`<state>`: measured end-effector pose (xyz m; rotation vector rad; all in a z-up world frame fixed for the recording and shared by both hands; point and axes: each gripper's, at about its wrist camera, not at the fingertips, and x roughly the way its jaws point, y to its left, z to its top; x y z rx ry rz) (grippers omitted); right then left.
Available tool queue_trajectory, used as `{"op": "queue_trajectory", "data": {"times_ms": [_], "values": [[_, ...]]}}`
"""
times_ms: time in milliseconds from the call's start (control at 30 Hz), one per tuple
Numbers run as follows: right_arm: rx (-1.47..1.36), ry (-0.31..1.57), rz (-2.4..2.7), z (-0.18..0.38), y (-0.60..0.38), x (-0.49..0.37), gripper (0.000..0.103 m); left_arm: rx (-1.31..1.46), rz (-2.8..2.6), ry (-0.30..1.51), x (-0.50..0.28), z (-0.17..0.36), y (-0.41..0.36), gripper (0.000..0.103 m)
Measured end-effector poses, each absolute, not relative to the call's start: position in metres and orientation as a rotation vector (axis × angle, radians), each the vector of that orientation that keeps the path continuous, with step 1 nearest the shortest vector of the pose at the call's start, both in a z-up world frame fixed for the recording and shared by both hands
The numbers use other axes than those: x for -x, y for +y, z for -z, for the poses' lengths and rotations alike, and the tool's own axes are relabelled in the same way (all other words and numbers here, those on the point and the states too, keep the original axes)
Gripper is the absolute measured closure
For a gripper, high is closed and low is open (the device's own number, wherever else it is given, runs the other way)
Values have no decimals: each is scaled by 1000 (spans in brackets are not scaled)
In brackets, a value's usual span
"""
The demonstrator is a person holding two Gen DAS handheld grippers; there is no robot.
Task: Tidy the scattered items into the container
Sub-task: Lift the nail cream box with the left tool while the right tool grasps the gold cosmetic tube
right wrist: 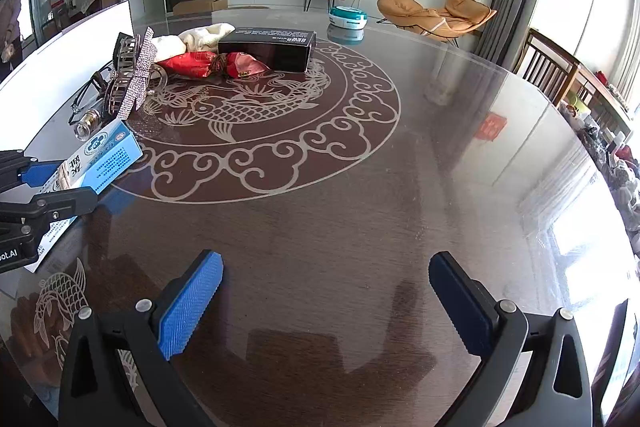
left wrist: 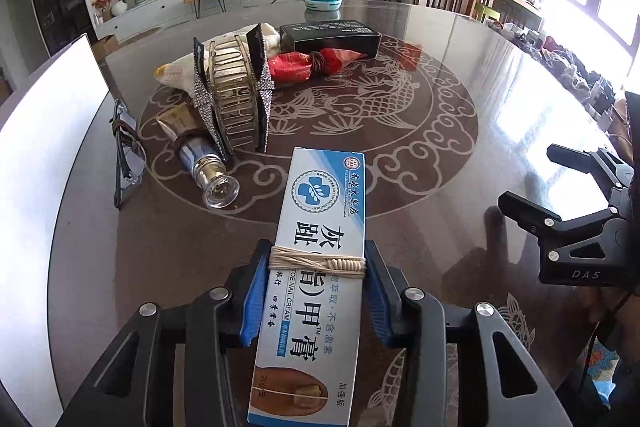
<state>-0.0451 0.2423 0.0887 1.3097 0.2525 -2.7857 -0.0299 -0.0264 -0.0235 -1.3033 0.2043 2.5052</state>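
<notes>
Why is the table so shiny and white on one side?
Left wrist view: window light glares off the glossy table at the right, washing it white. Right wrist view: the same glare whitens the right edge, and the fisheye lens bends the table round; the right gripper casts soft shadows.

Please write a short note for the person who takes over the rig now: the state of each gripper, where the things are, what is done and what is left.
Left gripper: shut on the toe nail cream box, held above the table.
Right gripper: open, nothing between its fingers, over bare table.
White container: at the table's left edge; its inside is not visible.
Left on the table: hair claw clip, small bottle, glasses, red packet, black box, white cloth.
Done: cream box picked up. Left: put it in the container, then the rest.
</notes>
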Motion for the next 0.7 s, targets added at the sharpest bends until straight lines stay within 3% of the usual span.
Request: {"op": "queue_trajectory", "data": {"times_ms": [400, 567, 700], "values": [[-1369, 110, 2675, -84, 247, 56, 0, 1397, -2751, 4, -36, 29, -127, 59], [-1292, 104, 2431, -88, 169, 48, 0, 1379, -2779, 42, -36, 30, -126, 59], [-1255, 208, 2344, -85, 96, 62, 0, 1366, -2781, 22, -36, 30, -131, 59]]}}
